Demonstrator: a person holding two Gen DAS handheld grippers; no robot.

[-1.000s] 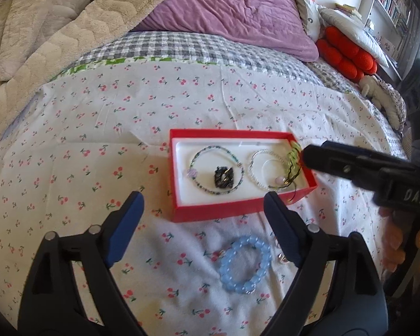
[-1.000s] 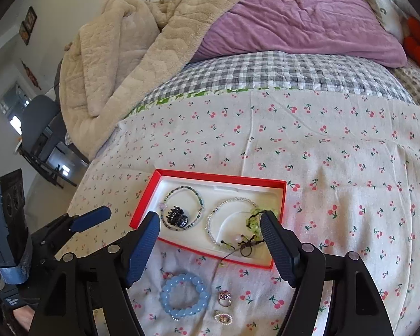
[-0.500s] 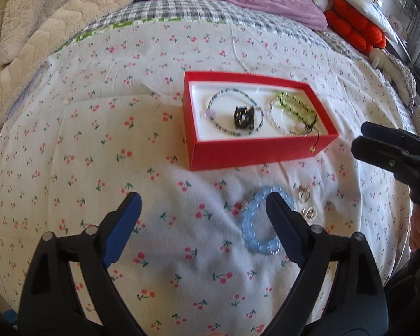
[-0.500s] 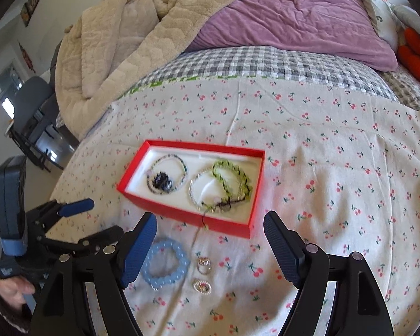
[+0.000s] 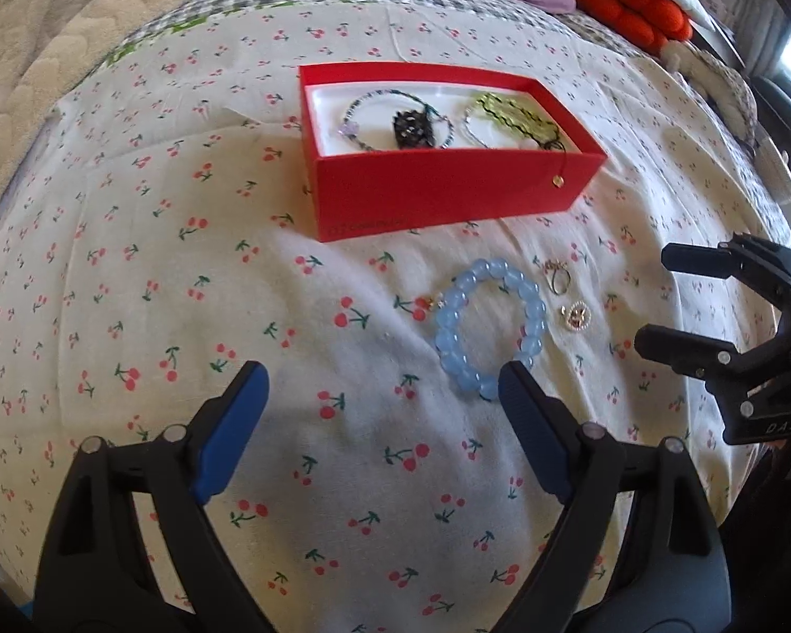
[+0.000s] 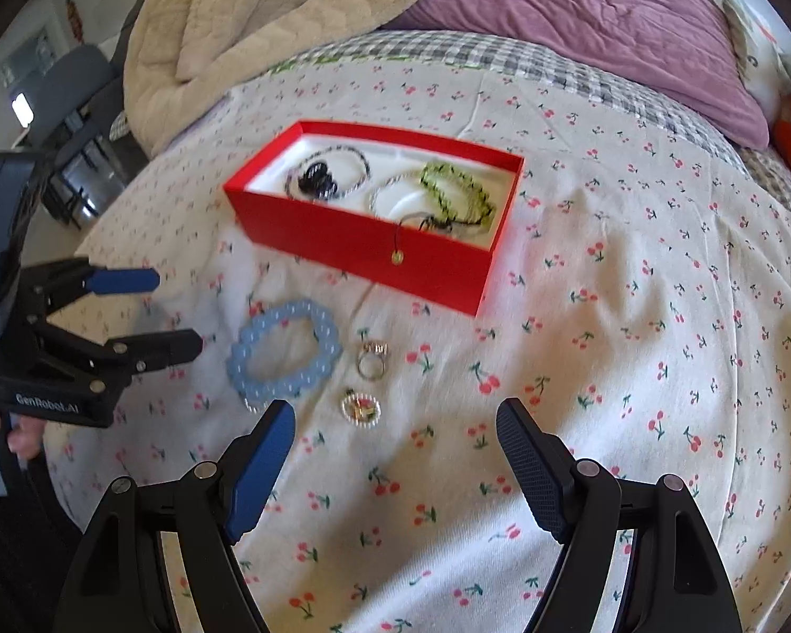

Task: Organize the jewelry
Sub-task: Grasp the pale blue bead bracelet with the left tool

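Bare cherry-print bed (image 5: 131, 274) sheet lies open under and left of the left tool (image 5: 382, 395); its jaws are closing with nothing between them. The blue bead bracelet (image 5: 493, 316) touches its right pad's tip. Beyond stands the red box (image 5: 448, 195); the ring (image 6: 372, 361) and round charm (image 6: 361, 407) lie ahead of the right tool (image 6: 395, 435), wide apart, empty. Both tools have come lower and nearer since before.
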